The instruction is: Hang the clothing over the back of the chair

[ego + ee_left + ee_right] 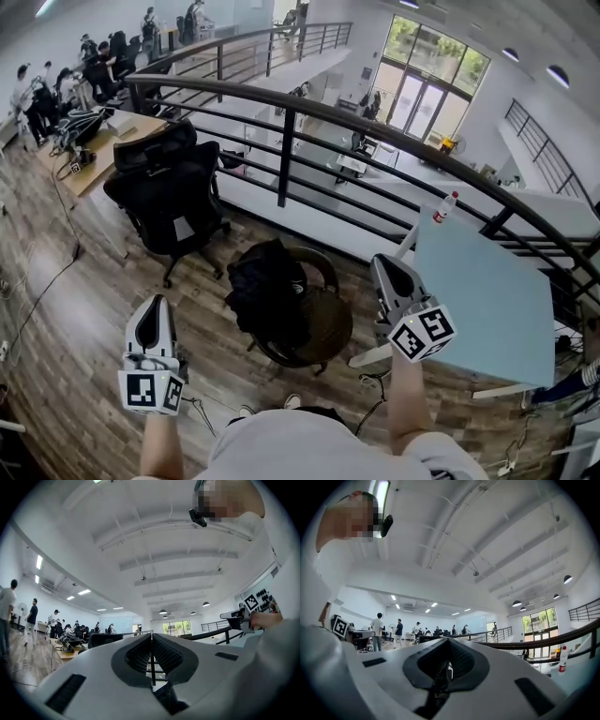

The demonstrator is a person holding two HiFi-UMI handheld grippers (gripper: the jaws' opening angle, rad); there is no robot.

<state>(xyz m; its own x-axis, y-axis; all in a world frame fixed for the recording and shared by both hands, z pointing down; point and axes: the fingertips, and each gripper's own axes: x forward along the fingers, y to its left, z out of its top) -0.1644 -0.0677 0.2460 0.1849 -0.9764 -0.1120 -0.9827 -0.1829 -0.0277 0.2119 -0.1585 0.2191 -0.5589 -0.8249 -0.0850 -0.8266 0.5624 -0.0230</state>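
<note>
Where the chair (330,323) stands, clothing (267,286) drapes its back.

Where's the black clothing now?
Head view, centre: the black clothing drapes over the left side of the round chair, right of the black office chair.

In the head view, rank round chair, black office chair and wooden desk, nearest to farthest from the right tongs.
1. Round chair, just left of the right tongs.
2. Black office chair, farther left.
3. Wooden desk, far upper left.

Wood floor (94,309) carries round chair (330,323), black clothing (267,291) draped on it; bottle (444,208) on blue table (478,300).
</note>
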